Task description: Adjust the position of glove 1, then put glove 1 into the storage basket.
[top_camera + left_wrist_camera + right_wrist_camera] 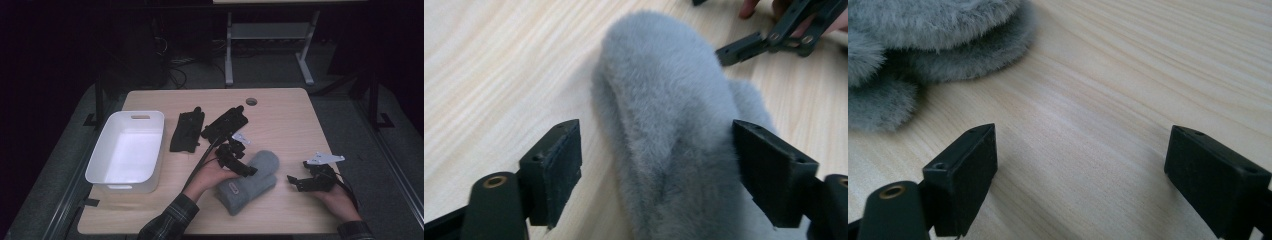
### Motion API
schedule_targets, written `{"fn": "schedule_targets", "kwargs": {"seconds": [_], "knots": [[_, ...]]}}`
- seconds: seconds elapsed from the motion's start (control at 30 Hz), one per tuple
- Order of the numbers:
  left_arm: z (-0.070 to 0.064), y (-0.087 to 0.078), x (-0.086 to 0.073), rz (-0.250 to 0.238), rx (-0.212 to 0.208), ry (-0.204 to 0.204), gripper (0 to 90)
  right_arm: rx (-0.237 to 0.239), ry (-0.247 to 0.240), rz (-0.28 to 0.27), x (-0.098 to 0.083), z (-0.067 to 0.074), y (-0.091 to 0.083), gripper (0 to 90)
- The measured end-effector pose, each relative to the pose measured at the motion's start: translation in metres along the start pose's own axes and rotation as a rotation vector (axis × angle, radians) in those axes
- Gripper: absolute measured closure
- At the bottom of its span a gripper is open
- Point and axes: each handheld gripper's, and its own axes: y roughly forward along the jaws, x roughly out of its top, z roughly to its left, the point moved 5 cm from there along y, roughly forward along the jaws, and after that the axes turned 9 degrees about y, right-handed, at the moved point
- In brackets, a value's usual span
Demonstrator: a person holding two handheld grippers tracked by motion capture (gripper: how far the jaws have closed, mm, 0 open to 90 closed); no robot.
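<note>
While the grey fleece mittens [250, 180] lie stacked near the middle of the worktop's [280, 115] near edge, the left gripper [248, 171] sits over them with its jaws released, spread to either side of the upper mitten; the right pad seems to brush the fleece. The right gripper [295, 183] rests just beside the mittens, toward the right edge, jaws wide apart over bare wood. A white tub [127, 150] stands by the left edge, with black gloves [187, 131] beside it.
</note>
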Motion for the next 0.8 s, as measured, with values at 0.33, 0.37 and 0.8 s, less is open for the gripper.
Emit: {"fn": "schedule_targets", "kwargs": {"seconds": [0.33,0.37,0.8], "knots": [[0.000,0.023,-0.011,0.038,-0.052,-0.004,15.1,0.001,0.000,0.000,0.000,0.000,0.000,13.3],[0.000,0.025,-0.012,0.042,-0.053,-0.006,13.9,0.000,0.000,0.000,0.000,0.000,0.000,13.3],[-0.004,0.032,-0.019,0.027,-0.224,-0.035,36.5,0.000,0.001,0.000,0.000,0.000,0.000,13.3]]}}
